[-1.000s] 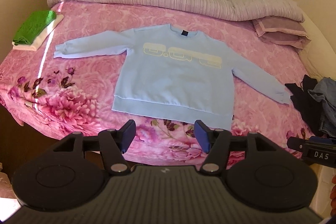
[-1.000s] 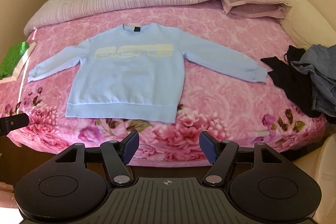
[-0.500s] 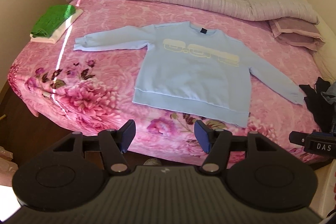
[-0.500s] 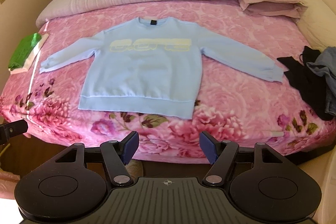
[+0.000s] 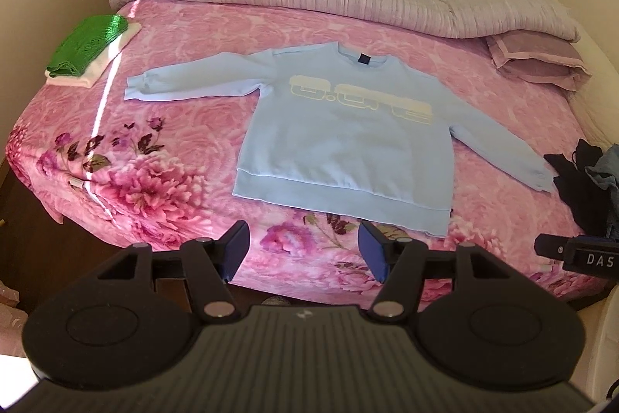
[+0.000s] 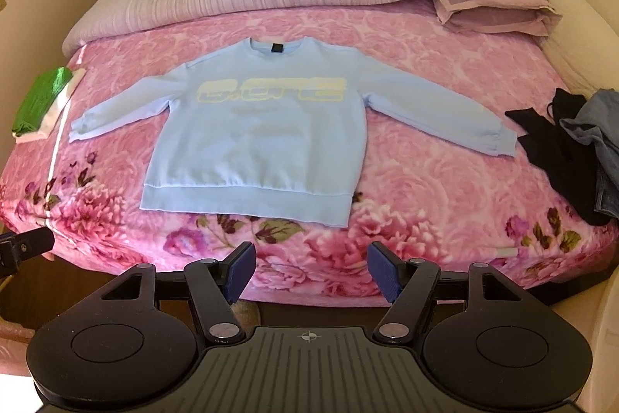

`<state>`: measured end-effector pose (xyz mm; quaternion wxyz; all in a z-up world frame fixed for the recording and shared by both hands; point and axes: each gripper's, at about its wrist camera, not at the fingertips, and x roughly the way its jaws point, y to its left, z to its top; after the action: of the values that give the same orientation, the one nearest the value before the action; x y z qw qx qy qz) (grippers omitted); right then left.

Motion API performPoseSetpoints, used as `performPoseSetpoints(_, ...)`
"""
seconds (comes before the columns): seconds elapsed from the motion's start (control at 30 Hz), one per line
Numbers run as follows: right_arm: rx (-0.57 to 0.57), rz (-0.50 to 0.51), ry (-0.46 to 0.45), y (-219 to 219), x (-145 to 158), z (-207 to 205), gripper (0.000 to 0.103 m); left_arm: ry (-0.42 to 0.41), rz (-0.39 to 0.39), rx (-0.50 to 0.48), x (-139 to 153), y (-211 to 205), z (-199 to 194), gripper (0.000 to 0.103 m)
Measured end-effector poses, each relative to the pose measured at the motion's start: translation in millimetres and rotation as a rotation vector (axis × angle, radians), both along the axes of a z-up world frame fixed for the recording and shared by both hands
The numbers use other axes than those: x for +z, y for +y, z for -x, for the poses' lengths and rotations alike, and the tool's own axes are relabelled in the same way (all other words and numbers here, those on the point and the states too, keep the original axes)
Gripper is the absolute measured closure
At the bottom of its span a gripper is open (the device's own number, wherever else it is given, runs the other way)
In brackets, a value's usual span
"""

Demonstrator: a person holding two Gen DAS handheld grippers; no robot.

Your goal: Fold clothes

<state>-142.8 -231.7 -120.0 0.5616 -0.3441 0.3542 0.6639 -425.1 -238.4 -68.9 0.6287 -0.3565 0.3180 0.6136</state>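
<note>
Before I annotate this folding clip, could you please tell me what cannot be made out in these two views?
- Yellow lettering on the light blue sweatshirt: too blurred to read in either view.
- Dark clothes pile: cut off by the right image edge in both views; garment count unclear.
- White item under the folded green cloth: mostly covered.
- Right gripper in the left wrist view: only its tip enters at the edge. Left gripper shows open.

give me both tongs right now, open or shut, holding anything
Left tongs: open, holding nothing, short of the blue sweatshirt.
Right tongs: open, holding nothing, also short of the sweatshirt.
</note>
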Motion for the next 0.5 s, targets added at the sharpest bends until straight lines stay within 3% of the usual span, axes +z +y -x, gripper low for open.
performPoseSetpoints(0.5, -0.08, -0.04, 0.029, 22, 6, -43, 0.035, -0.001, -0.031, -0.047, -2, 29, -36, 0.044)
